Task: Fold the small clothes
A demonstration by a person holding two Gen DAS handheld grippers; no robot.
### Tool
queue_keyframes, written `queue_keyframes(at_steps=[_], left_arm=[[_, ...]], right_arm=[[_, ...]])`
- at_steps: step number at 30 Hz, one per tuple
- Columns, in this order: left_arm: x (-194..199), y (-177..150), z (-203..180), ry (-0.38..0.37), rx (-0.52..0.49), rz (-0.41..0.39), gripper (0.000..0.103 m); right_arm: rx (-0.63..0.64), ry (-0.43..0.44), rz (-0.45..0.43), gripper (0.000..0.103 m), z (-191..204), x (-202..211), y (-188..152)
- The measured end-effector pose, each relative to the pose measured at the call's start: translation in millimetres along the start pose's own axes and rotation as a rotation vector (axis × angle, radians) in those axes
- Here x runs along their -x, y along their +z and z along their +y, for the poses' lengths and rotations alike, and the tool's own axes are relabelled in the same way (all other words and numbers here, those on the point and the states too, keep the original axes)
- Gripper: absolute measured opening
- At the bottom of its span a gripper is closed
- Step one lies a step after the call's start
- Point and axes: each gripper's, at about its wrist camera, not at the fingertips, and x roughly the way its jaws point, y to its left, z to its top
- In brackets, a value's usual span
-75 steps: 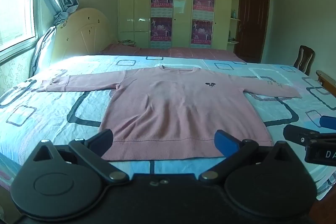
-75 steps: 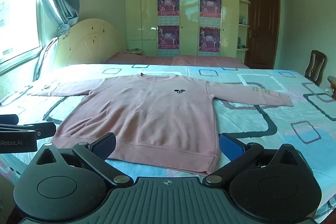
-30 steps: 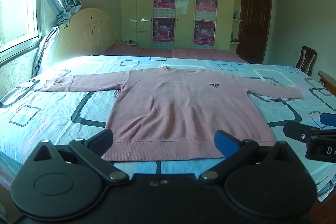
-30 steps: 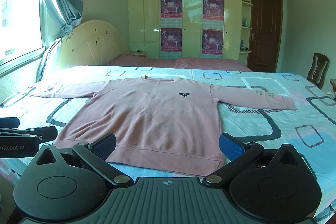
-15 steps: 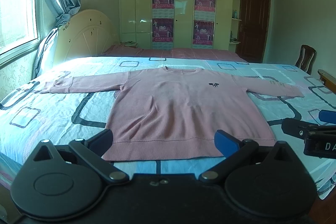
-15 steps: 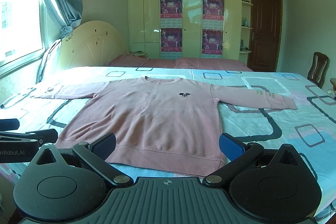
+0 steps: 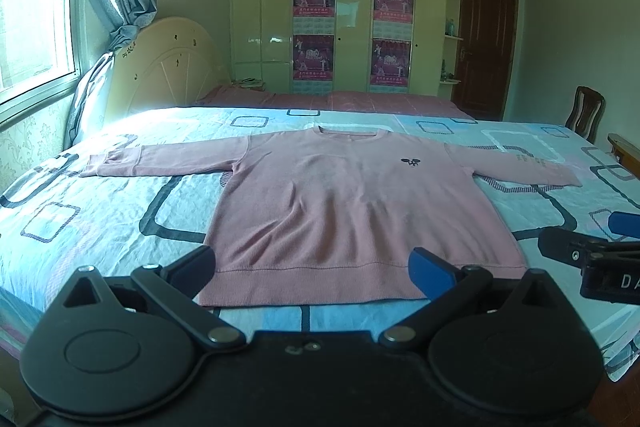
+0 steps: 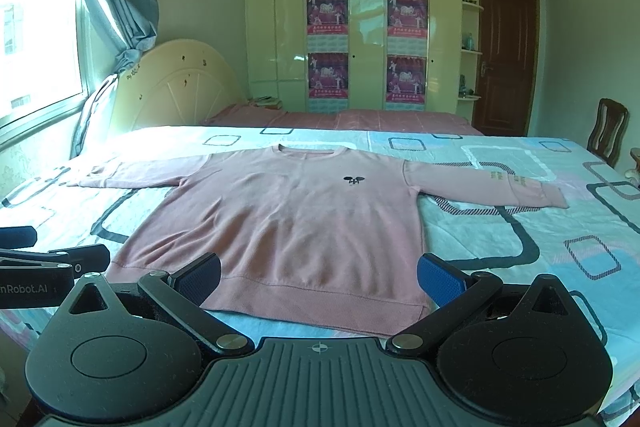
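Two tools: left tool (image 7: 314, 273), right tool (image 8: 320, 277), both spread wide, empty
Sweater (image 7: 352, 203): pink knit, flat, ribbed hem
Bed (image 7: 100, 211): crinkled patterned sheet

Both views have shifted slightly: the sweater (image 7: 352, 211) sits a little lower and nearer the open claws than before.
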Motion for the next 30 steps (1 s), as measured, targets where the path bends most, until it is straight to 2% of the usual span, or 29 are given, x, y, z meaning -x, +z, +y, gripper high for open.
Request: queue_keyframes(at_steps=[30], left_arm=[[-4.8, -0.2, -9.5, -0.012, -0.007, 0.022, 0.102]], right_arm=[[-0.014, 0.006, 0.009, 0.103, -11.3, -3.3, -1.5]])
